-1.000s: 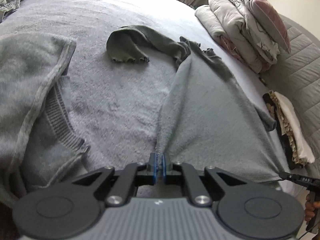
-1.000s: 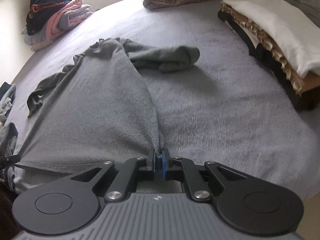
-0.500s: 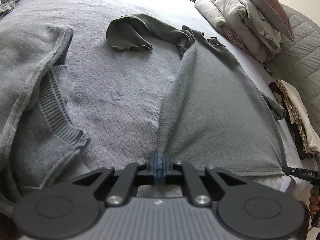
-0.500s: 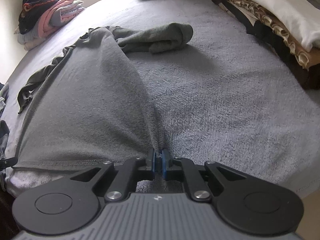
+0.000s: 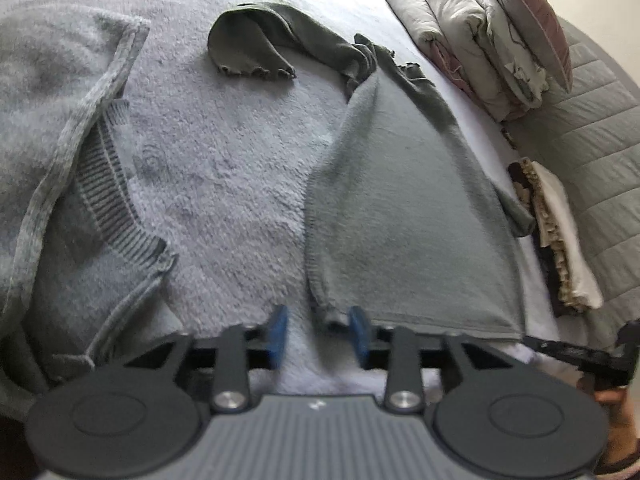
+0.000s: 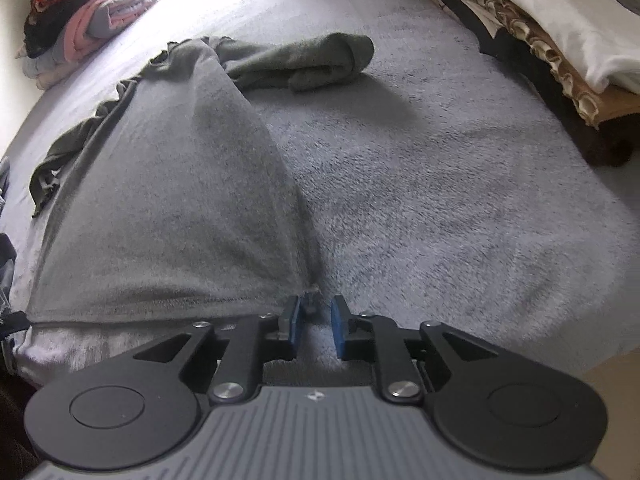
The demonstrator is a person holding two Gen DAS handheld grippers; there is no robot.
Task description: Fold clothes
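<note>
A grey-green long-sleeved top [image 5: 404,216] [image 6: 160,208] lies spread on the bed, hem toward me, sleeves bunched at the far end. My left gripper [image 5: 318,334] is at the hem's left corner; its jaws are opening, and the corner lies loose between the blue pads [image 5: 279,330], close to the right one. My right gripper [image 6: 316,322] is at the hem's right corner; its jaws are also opening, with the frayed corner just in front of the left pad [image 6: 294,320], not pressed. One sleeve [image 6: 304,62] lies folded to the right.
A grey knitted sweater [image 5: 60,152] lies crumpled at the left. Folded bedding and a pillow [image 5: 492,32] are stacked at the far right, folded clothes [image 6: 532,32] on the right, a pink and dark pile [image 6: 80,16] far left. The grey fleece blanket [image 6: 460,200] covers the bed.
Both grippers were shut on the hem corners; now both have opened and the corners have dropped free onto the bed. The top lies flatter. Both views tilted slightly further down.
</note>
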